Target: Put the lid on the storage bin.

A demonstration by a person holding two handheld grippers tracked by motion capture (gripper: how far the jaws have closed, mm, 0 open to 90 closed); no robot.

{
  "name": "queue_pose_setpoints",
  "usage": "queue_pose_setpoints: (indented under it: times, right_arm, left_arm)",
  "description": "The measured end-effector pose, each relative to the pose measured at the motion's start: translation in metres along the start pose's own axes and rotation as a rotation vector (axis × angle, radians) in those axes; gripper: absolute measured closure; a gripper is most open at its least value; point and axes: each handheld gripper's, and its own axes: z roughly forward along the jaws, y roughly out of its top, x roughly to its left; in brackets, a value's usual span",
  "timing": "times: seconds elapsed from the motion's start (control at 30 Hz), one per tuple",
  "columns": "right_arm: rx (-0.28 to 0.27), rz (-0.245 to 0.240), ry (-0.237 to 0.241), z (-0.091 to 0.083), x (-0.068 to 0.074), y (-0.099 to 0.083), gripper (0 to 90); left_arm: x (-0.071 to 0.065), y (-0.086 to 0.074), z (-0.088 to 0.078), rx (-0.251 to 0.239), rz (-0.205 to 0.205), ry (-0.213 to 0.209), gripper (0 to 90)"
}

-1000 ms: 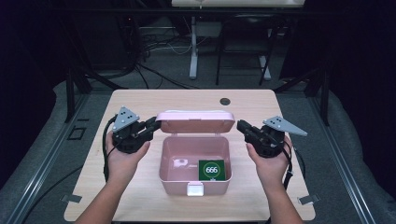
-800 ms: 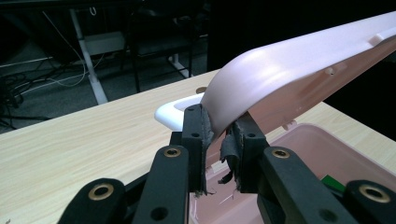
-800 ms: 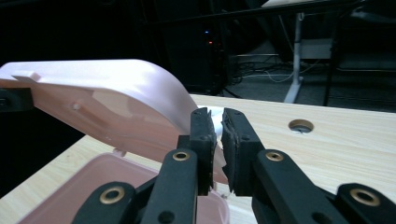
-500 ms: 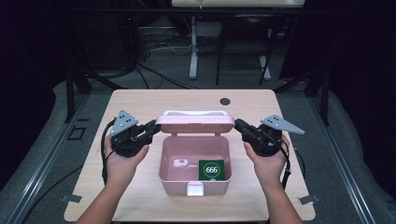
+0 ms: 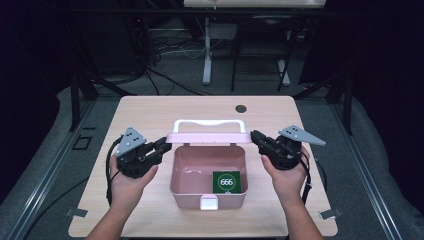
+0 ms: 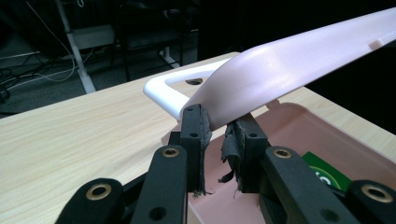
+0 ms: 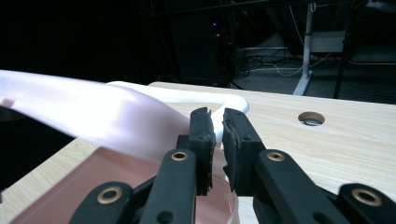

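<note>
I have a pink plastic box [image 5: 207,172] sitting near the front middle of the pale wood-grain surface [image 5: 150,112]. It is smooth and glossy, with rounded corners and a small white latch [image 5: 208,202] on its front wall. Its lid [image 5: 208,137] stands raised on the far side, a thin curved shell with a white loop handle [image 5: 210,123] along its outer edge. Inside the box, in the right front corner, lies a flat green square card [image 5: 227,181] with a white ring and digits.

My left claw [image 6: 218,128] is at the lid's left end. Its two black jaws, faced with frayed, rubbery pads [image 6: 200,135], sit on either side of the lid's rounded edge, and I read them as clamped onto it, though the right pad's contact is hard to make out. The jaws are close together.

My right claw [image 7: 219,133] is at the lid's right end, its jaws narrowly parted. The lid's edge and the end of the handle run into the slit between the ragged pads; I cannot tell for sure whether they press on it.

A round cable hole [image 5: 241,108] sits in the surface behind the box.
</note>
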Motion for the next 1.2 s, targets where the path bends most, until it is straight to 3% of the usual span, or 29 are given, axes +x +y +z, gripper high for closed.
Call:
queue_pose_setpoints:
  times: [0.3,0.57,0.73,1.2]
  right_arm:
    - [0.001,0.0,0.001,-0.001,-0.001,0.0,81.2]
    - [-0.01,0.001,-0.003,-0.004,-0.001,0.001,80.8]
    - [-0.014,0.004,-0.006,-0.005,-0.003,0.002,80.7]
    - [-0.015,0.01,-0.016,-0.004,-0.006,0.001,80.7]
  left_arm:
    - [-0.005,-0.007,-0.005,0.008,0.025,-0.001,76.7]
    - [-0.007,-0.013,-0.01,-0.002,0.017,-0.007,76.1]
    - [-0.013,-0.02,-0.013,0.01,0.041,-0.002,76.2]
    - [-0.016,-0.037,-0.021,0.017,0.034,-0.032,76.1]
